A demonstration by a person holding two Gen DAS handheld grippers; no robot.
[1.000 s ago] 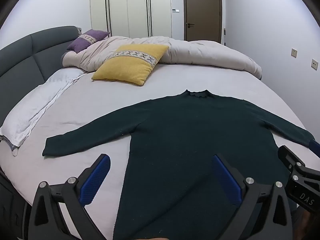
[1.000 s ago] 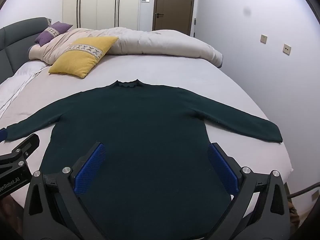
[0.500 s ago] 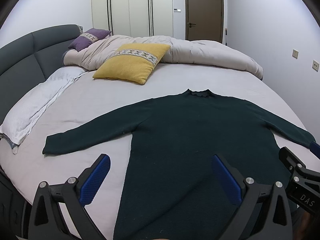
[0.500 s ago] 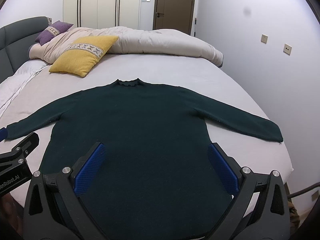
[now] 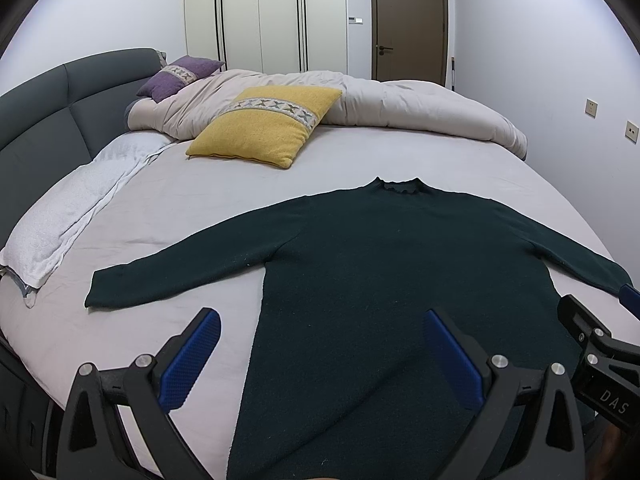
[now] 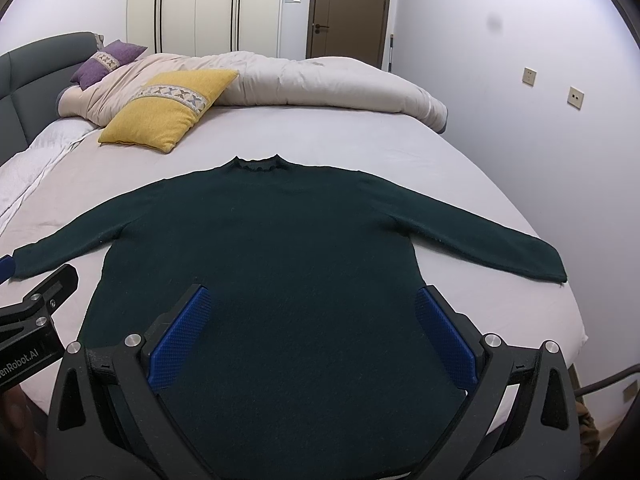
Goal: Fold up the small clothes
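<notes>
Left wrist: flat knit sweater (image 5: 400, 272).

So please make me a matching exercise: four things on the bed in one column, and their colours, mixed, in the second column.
Things:
1. sweater
2. big cushion
3. small cushion
4. headboard

Colours:
a. purple
b. grey
c. dark green
d. yellow

Pairs: 1-c, 2-d, 3-a, 4-b
</notes>
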